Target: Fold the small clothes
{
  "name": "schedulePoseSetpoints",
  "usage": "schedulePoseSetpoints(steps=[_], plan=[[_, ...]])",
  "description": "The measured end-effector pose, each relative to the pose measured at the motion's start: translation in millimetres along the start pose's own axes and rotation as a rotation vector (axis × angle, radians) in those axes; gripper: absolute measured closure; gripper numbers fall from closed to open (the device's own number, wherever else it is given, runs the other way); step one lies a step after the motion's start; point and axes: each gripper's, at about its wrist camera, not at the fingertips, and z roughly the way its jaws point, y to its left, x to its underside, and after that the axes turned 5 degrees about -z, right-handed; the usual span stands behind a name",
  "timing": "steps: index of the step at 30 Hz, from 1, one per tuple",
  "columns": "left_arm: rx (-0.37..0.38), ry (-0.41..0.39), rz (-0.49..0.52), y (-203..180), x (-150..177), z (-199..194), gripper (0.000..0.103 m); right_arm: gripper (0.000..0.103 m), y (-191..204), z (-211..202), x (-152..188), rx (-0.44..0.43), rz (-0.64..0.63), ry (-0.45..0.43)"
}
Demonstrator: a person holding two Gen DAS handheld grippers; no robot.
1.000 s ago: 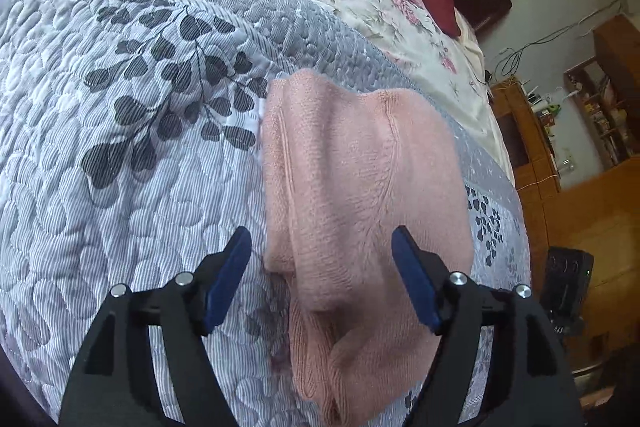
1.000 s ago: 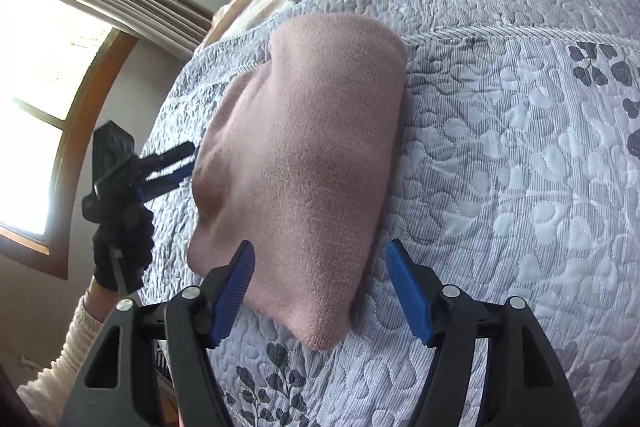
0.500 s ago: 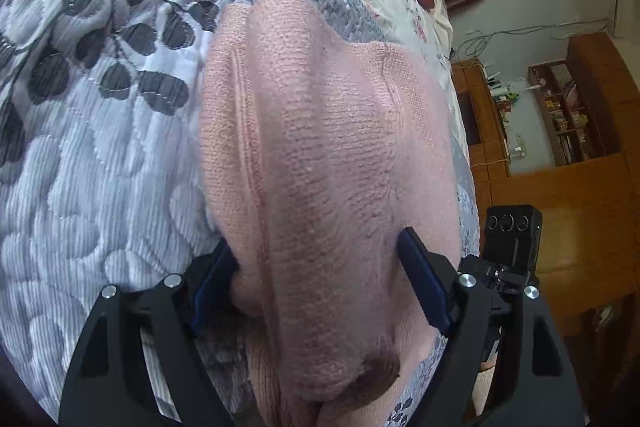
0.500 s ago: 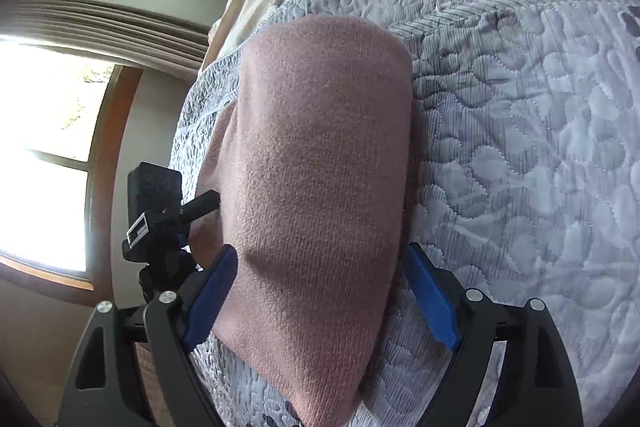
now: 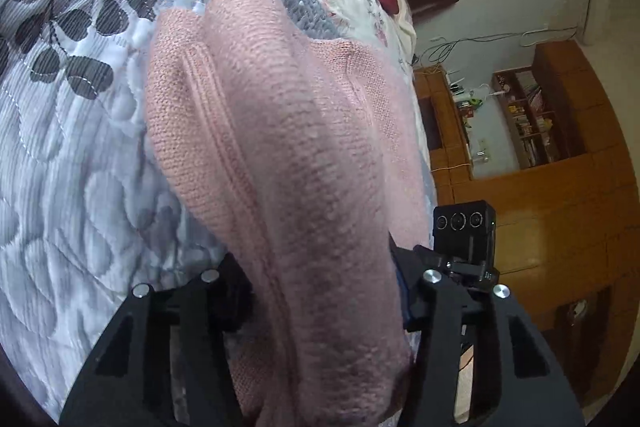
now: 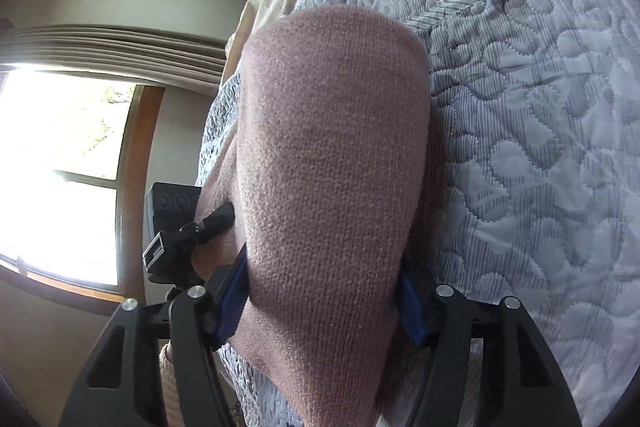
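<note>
Both grippers have advanced over half a second onto the pink knit garment (image 5: 304,155), which now fills each wrist view. Left gripper (image 5: 320,291): jaws pinch the bunched knit at its near end. Right gripper (image 6: 324,303): blue pads (image 6: 230,311) press against both sides of the folded garment. The garment lies on the grey quilted bedspread (image 6: 540,115), near its edge.

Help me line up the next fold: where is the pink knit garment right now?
The pink knit garment lies folded on the grey quilted bedspread, filling the centre of both wrist views, its near end between the fingers of the left gripper and right gripper.
</note>
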Motion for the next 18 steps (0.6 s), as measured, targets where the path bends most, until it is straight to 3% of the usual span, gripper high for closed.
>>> schedulePoseSetpoints(steps=[9,13,18], plan=[[0.067,0.038,0.104,-84.6,63.2,38.8,0.052,0.04,13.1,-119.4,48.4,0.037,-0.075,-0.058],[0.04,0.057,0.161,-121.2,98.6,66.4,0.052,0.04,5.2,-168.6,80.1,0.064,-0.064,-0.073],[0.013,0.08,0.179,-137.6,138.5,99.4,0.052,0.04,-9.5,-202.6,108.9,0.106,-0.049,-0.084]])
